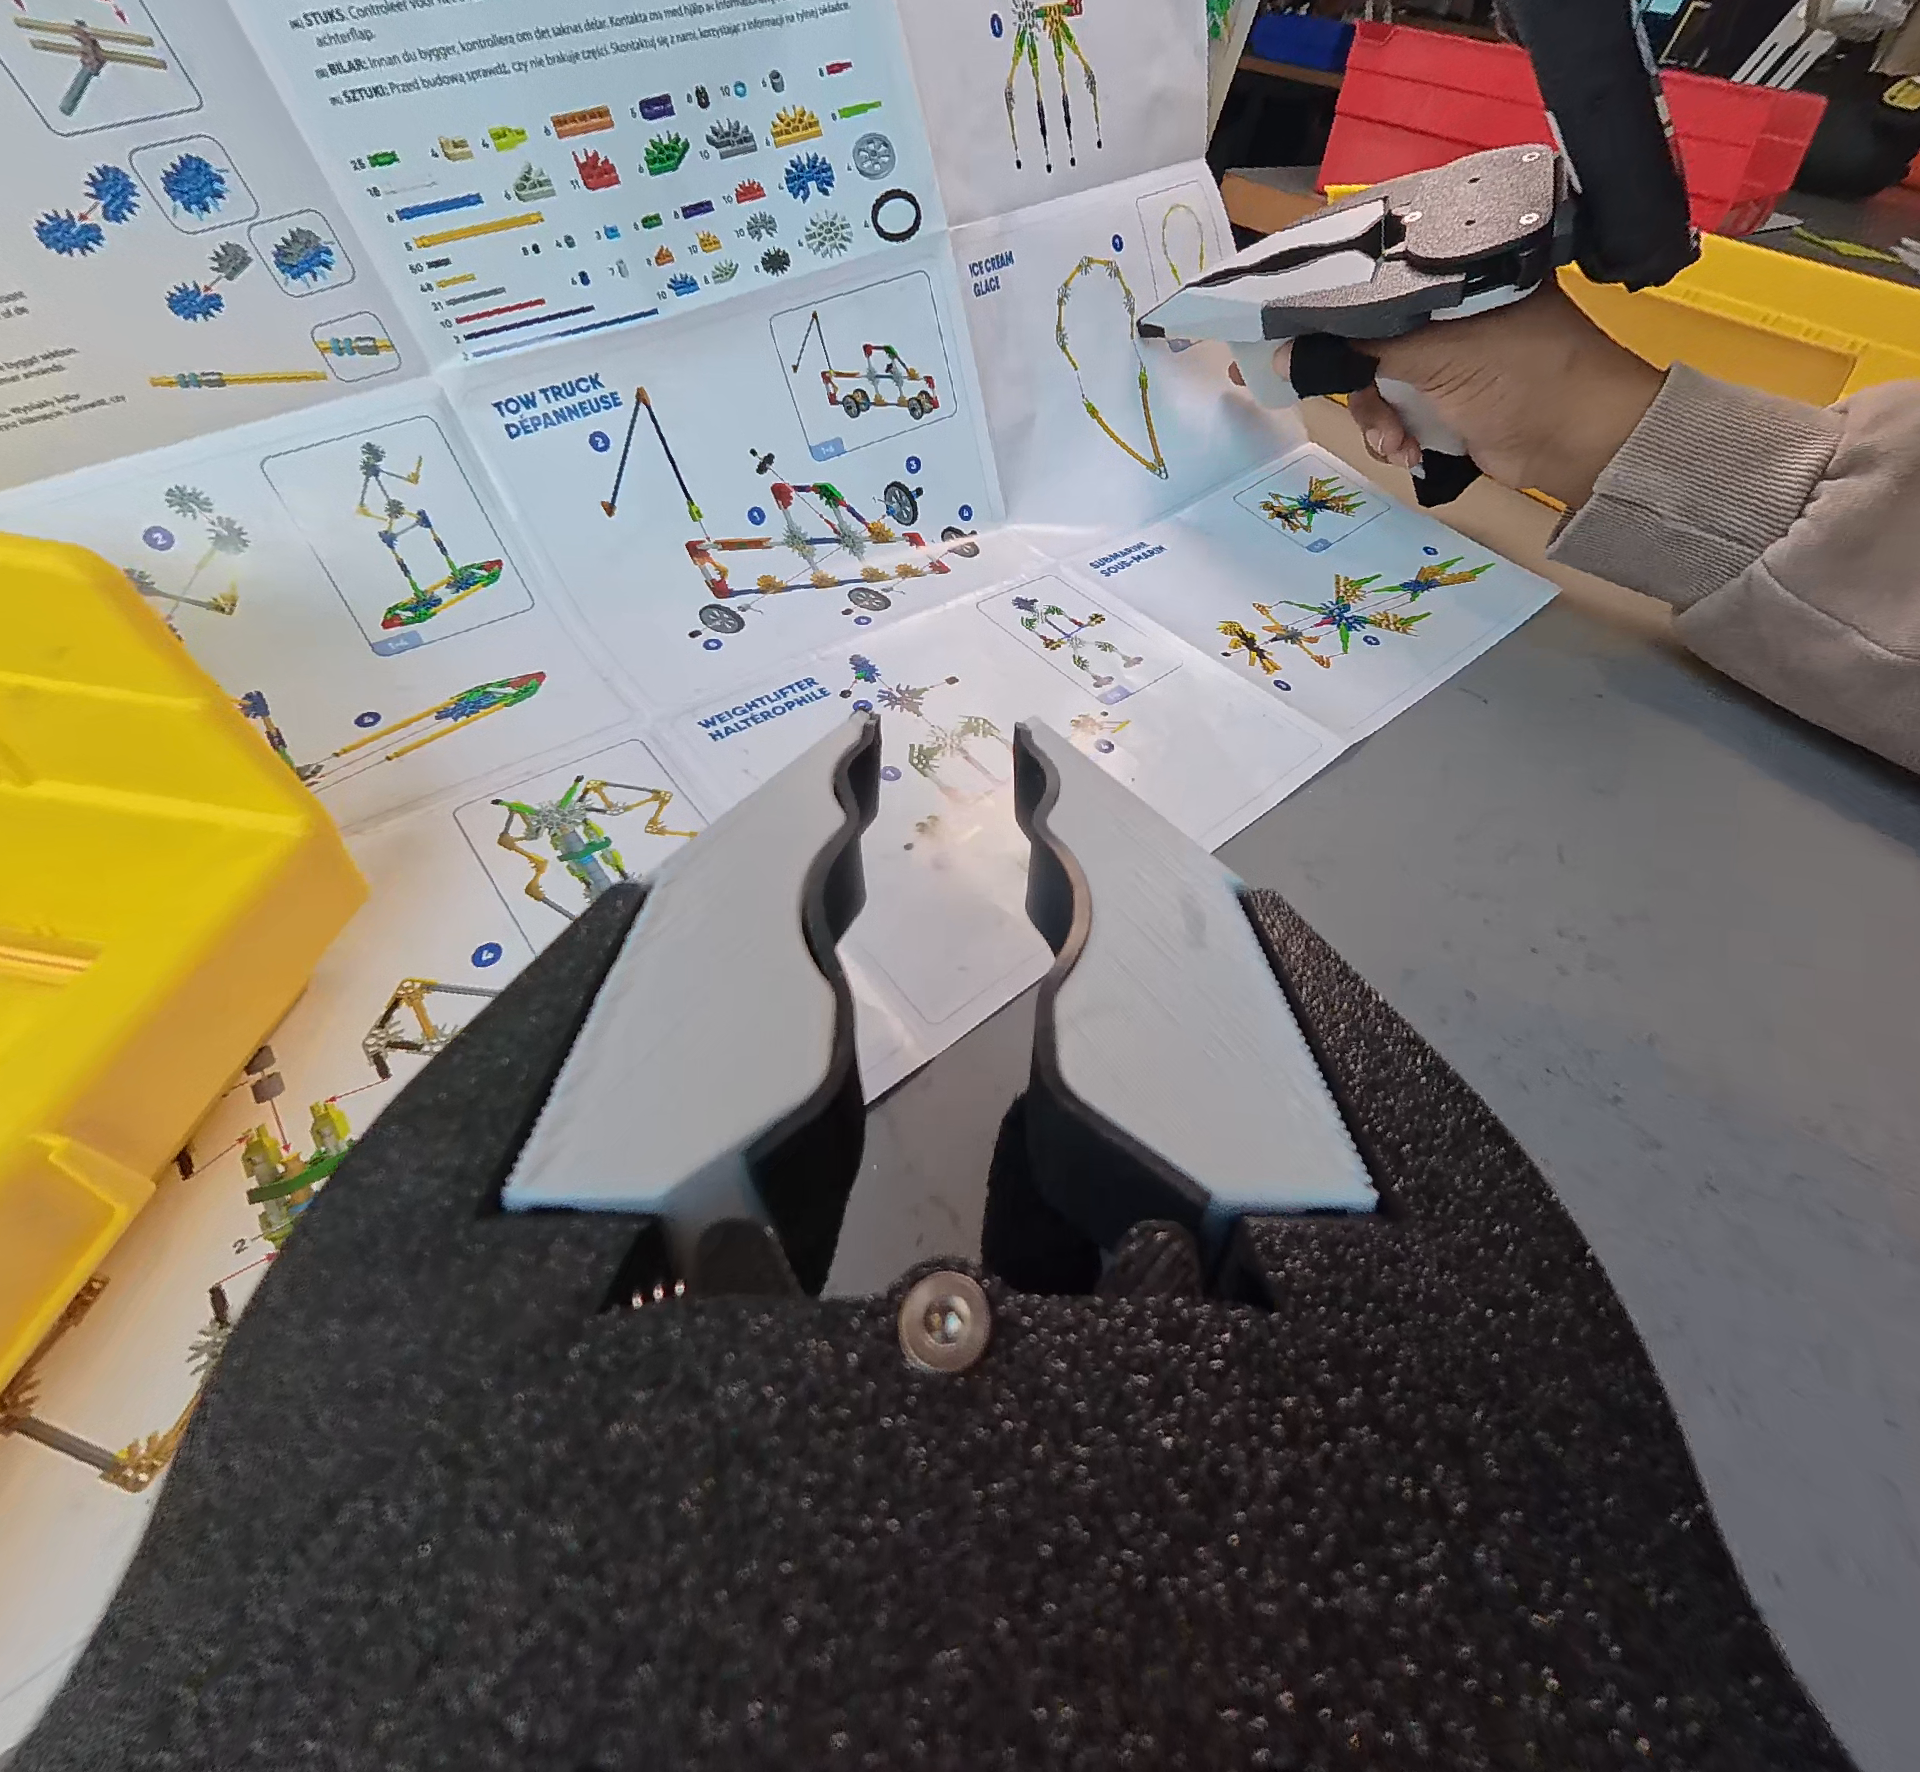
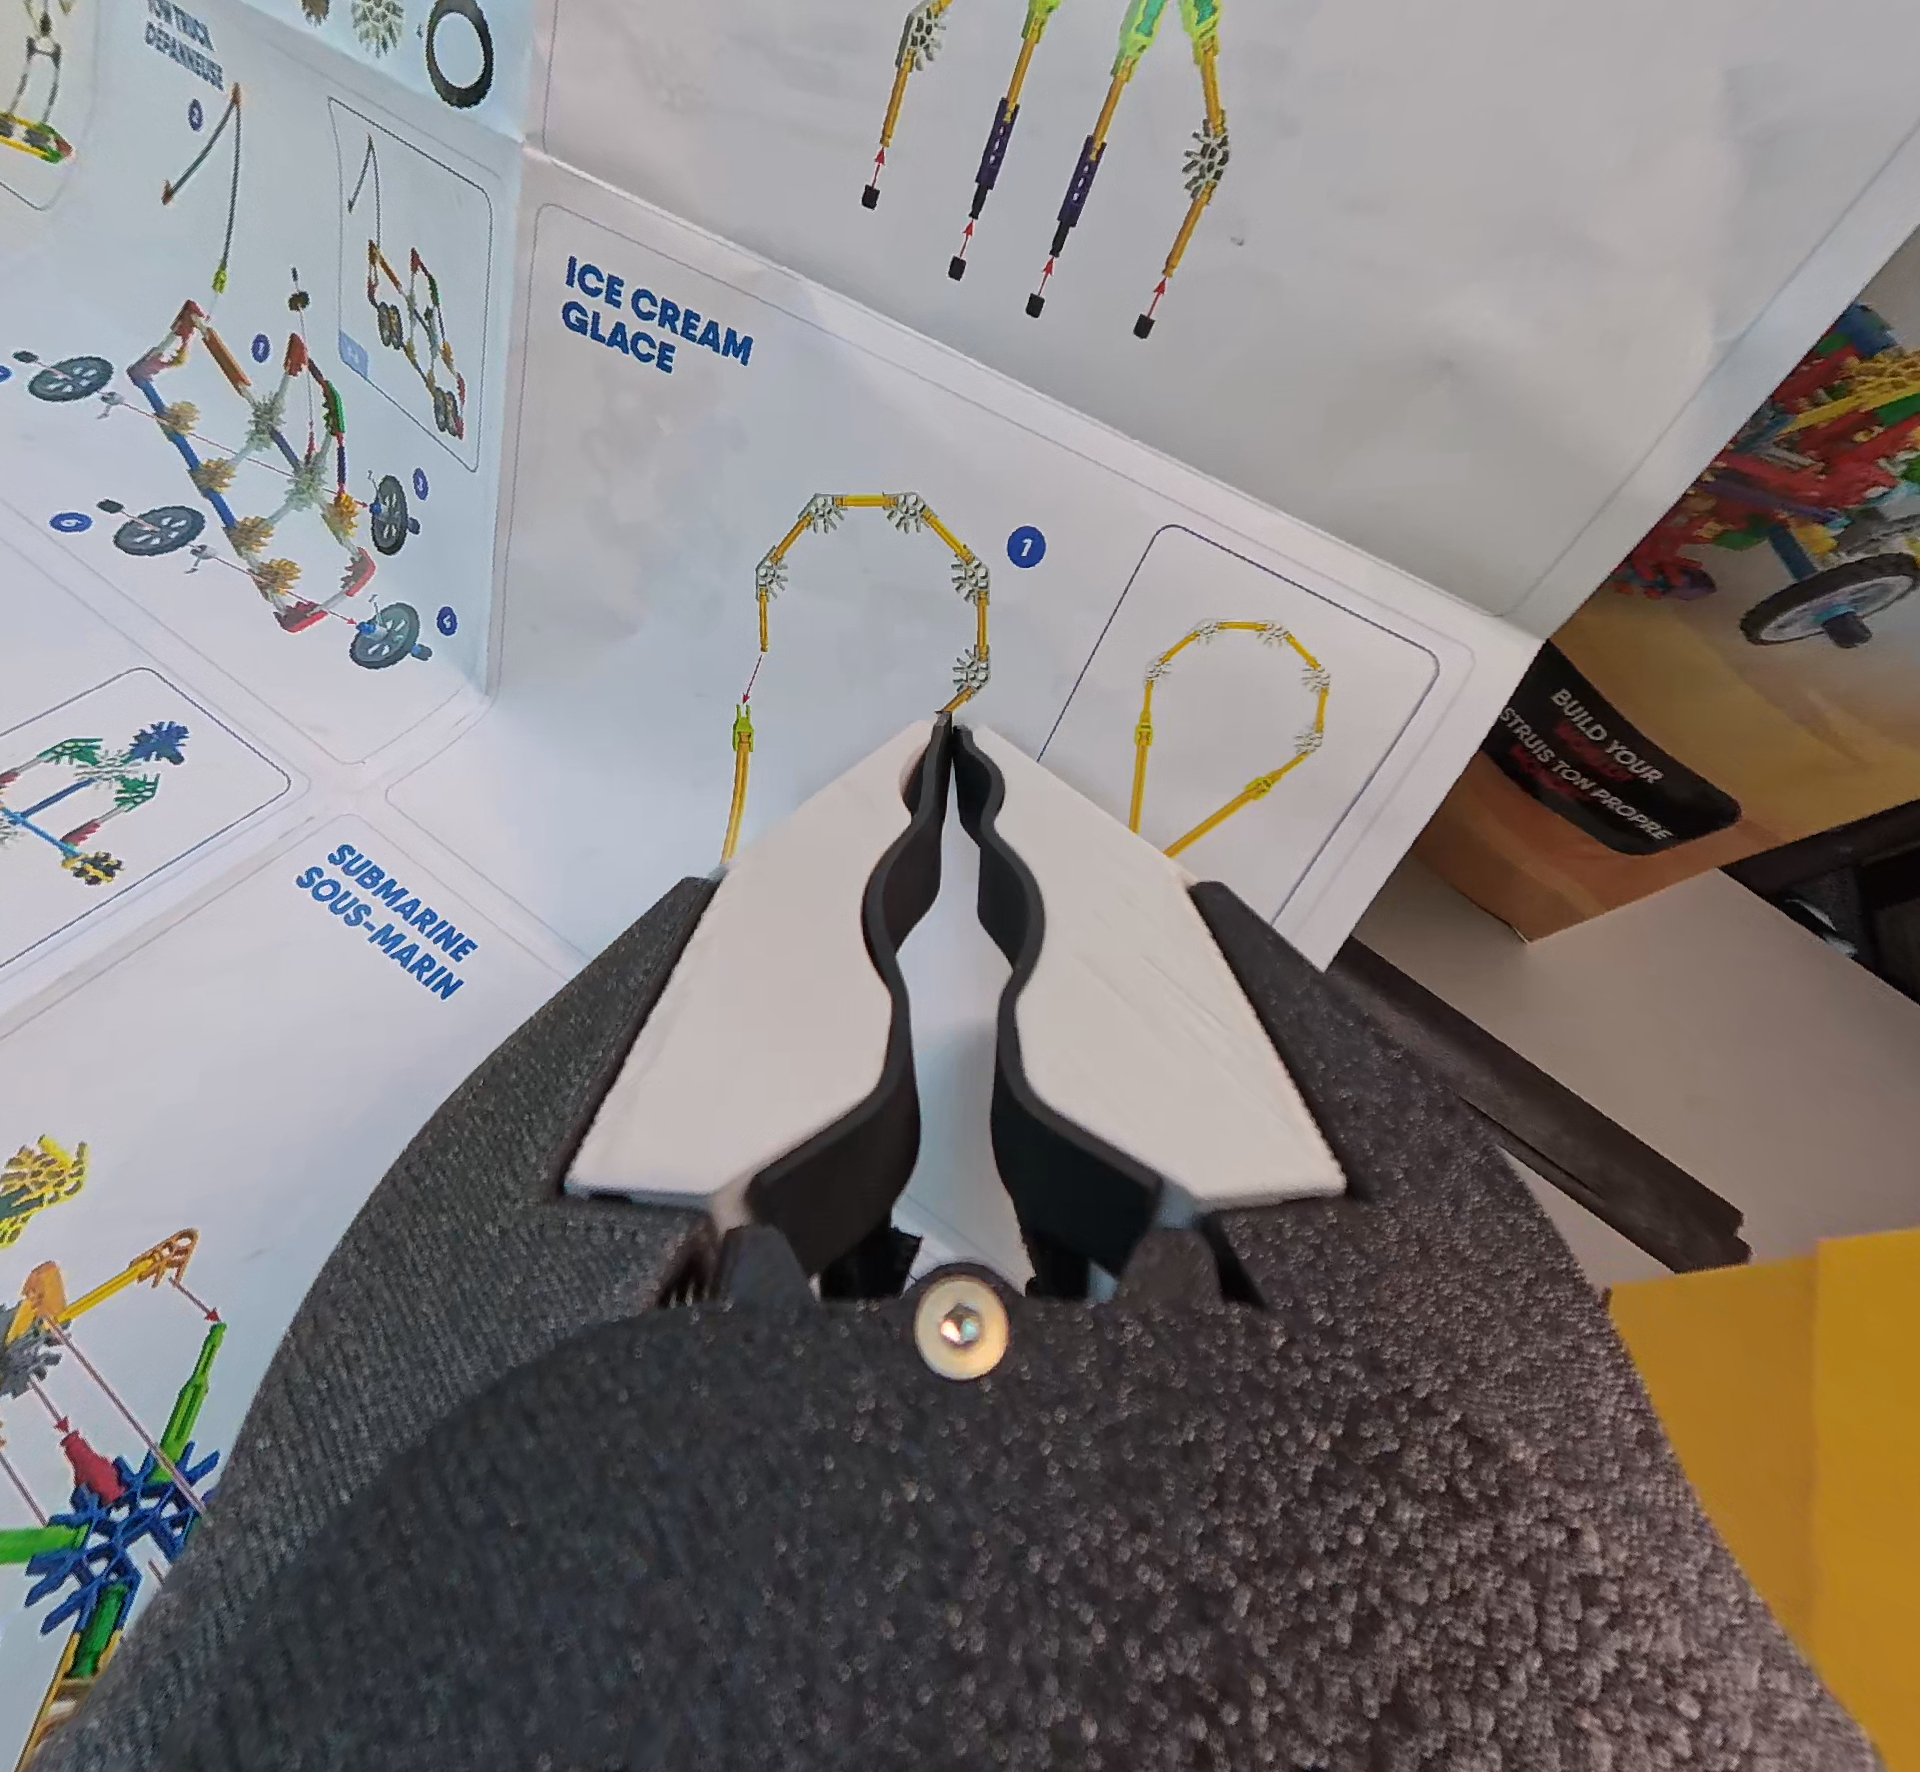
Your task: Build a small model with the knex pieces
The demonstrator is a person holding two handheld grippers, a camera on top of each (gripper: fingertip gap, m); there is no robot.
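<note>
Grey table (image 1: pixel 1610 1047) — glossy creased instruction sheet (image 2: pixel 644 662), right gripper (image 2: pixel 951 735) tips pinched.

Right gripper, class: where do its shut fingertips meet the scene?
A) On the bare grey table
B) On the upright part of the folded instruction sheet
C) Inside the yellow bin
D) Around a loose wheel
B: the right gripper, jaws shut, has its tips against the upright instruction sheet, at a drawn yellow loop; the left wrist view shows the same.

Two claws, left (image 1: pixel 943 735) and right (image 2: pixel 951 733), one instruction sheet (image 1: pixel 644 288), two yellow bins (image 1: pixel 125 870), one red bin (image 1: pixel 1455 112).
</note>
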